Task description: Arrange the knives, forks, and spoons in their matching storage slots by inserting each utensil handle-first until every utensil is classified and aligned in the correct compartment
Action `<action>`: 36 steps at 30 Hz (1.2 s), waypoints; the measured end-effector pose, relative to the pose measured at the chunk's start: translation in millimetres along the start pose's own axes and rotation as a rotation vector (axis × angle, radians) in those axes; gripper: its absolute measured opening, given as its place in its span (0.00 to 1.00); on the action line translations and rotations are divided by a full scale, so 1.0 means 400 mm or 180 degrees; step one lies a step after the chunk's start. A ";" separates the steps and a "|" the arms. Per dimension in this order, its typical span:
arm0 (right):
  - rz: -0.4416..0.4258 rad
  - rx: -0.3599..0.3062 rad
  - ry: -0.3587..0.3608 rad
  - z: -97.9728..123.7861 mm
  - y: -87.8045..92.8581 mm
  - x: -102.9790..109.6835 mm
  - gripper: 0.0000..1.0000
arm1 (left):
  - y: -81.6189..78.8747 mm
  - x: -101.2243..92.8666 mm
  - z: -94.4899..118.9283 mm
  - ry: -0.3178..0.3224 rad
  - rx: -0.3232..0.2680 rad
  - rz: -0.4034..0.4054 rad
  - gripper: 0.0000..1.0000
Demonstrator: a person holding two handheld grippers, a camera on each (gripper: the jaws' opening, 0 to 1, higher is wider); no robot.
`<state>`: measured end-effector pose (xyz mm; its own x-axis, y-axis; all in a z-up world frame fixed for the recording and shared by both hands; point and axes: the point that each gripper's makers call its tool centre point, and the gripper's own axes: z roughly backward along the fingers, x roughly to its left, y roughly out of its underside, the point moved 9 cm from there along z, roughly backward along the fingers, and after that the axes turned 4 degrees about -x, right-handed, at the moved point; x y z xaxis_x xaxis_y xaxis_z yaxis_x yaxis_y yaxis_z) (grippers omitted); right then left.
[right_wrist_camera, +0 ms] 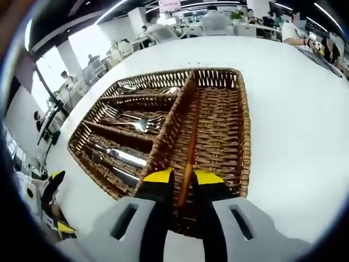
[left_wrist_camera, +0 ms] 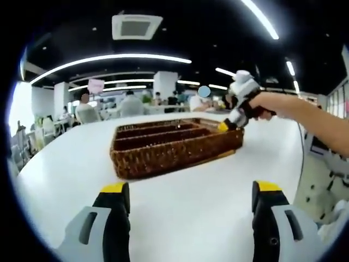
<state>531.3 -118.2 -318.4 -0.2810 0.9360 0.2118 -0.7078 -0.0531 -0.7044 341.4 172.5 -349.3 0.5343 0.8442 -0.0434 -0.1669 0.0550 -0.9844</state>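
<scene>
A brown wicker tray (left_wrist_camera: 163,158) lies on the white table (left_wrist_camera: 60,180), a little ahead of my left gripper (left_wrist_camera: 191,191), whose jaws stand wide open with nothing between them. My right gripper (left_wrist_camera: 229,124) reaches in from the right over the tray's far right corner. In the right gripper view my right gripper (right_wrist_camera: 184,177) is shut on a thin brown stick (right_wrist_camera: 191,136), like a chopstick, lying along the wide compartment (right_wrist_camera: 223,136). Three narrow slots on the left hold metal cutlery: shiny pieces (right_wrist_camera: 150,90), forks (right_wrist_camera: 136,124), knives (right_wrist_camera: 117,158). The left gripper (right_wrist_camera: 61,202) shows at the lower left.
A person's arm (left_wrist_camera: 305,114) carries the right gripper. White table (right_wrist_camera: 294,136) stretches wide around the tray, with its edge far behind. People sit at other tables (left_wrist_camera: 131,103) in the background.
</scene>
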 end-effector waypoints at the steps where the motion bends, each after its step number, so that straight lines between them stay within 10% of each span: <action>1: 0.0019 -0.0009 0.0000 0.005 0.006 0.003 0.14 | -0.001 0.001 0.000 0.0012 -0.0024 0.0032 0.94; 12: 0.0681 -0.0370 -0.0087 0.053 -0.007 0.030 0.32 | 0.001 -0.005 -0.007 0.0042 0.0004 0.0030 0.94; 24: 0.1423 -0.0738 -0.0379 0.140 0.074 0.124 0.51 | 0.009 -0.015 -0.008 0.0069 0.0073 0.0020 0.95; 36: 0.1352 -0.0787 -0.0444 0.144 0.107 0.108 0.70 | 0.012 -0.021 -0.013 0.0077 0.0083 0.0030 0.96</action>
<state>451.5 -100.1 -300.2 -0.6064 0.7935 -0.0515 -0.3427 -0.3192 -0.8835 340.6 163.0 -354.4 0.5524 0.8316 -0.0571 -0.1935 0.0613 -0.9792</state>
